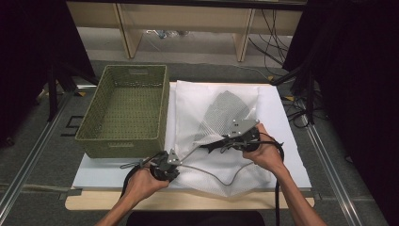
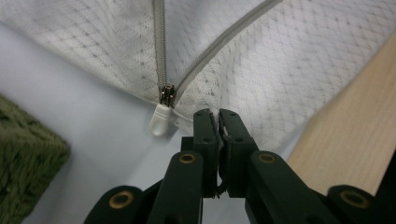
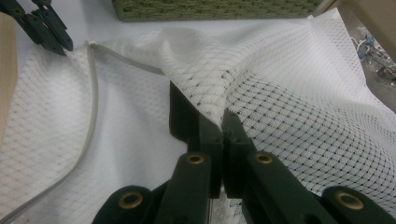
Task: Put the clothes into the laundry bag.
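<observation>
Table (image 1: 287, 141) bears mesh bag (image 1: 207, 113), pinched by both clenched grippers, beside basket (image 1: 123, 136).

Light falls from overhead: the white mesh bag (image 1: 221, 136) glares bright while dark curtains (image 1: 357, 94) flank the scene. In both gripper views the jaws are soft and blurred up close; mesh beyond the jaws stays sharper.

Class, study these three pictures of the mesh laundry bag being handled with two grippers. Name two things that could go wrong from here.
1. The left gripper is shut on the mesh beside the zipper pull, not on it, so the zipper may not move.
2. The right gripper pinches a raised fold of the mesh bag; a hard pull might tear it.
</observation>
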Demonstrator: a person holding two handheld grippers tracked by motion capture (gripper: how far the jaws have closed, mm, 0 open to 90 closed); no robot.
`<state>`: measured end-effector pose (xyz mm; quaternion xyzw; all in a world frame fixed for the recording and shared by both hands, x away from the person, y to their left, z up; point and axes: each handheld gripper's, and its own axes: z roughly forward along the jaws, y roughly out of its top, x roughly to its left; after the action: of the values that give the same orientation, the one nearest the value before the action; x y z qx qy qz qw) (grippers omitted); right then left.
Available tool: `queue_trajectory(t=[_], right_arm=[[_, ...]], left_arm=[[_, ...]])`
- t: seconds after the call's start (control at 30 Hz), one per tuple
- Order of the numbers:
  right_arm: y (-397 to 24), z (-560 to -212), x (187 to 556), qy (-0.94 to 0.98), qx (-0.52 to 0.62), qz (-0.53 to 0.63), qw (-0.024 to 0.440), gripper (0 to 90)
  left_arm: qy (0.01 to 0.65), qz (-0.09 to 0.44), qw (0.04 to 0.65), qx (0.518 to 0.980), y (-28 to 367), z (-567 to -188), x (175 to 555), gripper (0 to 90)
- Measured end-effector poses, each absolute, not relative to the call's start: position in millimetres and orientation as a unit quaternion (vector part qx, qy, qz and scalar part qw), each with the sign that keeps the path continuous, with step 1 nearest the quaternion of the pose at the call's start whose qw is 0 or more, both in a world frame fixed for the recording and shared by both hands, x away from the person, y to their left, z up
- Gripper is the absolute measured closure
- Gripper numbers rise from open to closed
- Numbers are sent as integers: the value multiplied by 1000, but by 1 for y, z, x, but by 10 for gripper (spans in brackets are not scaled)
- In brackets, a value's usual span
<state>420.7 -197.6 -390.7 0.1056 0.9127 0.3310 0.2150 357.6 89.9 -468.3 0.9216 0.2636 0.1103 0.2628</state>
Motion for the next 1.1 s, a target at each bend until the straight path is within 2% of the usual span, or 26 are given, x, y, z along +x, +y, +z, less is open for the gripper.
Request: queue_trajectory(t=[0.3,0.47,0.73,0.87,1.1], right_arm=[[-197,-402,411,924,112,311,194,900],[-200,-412,408,931,111,296,183,900],[-200,-440,406,943,108,272,159,900],[-200,-446,406,945,110,266,154,900],[-199,-451,406,947,108,262,149,900]], left_arm=[[279,101,292,909,102,-466,353,842],[289,94,292,907,103,-468,354,735],[320,105,330,882,109,-454,352,487],[322,104,352,873,113,-454,350,418],[321,106,361,869,117,-455,350,362]])
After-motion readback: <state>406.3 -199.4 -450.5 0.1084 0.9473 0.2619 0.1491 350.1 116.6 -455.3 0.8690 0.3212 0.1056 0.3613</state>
